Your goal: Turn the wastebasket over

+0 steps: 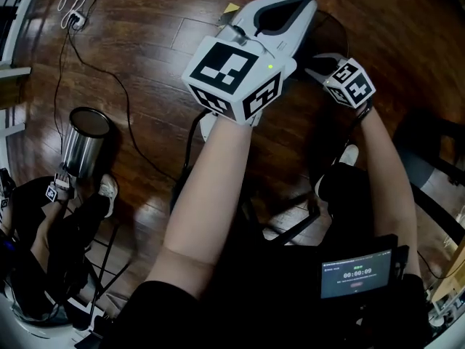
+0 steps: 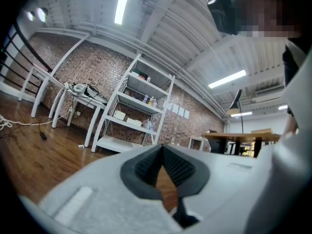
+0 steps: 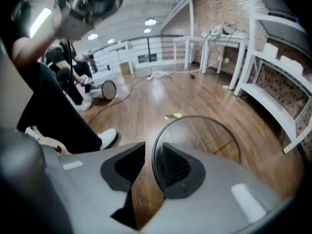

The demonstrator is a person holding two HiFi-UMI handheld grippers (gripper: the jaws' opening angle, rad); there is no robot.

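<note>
black mesh wastebasket (image 3: 200,130), thin round rim (image 3: 153,162) between parted right tongs (image 3: 149,150), left tongs (image 2: 162,148) closed, empty

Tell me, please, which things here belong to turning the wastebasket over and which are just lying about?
Job:
mesh wastebasket
right gripper, open, the rim between its jaws
left gripper, shut and empty

Lying about:
steel bin
yellow scrap
shelving
</note>
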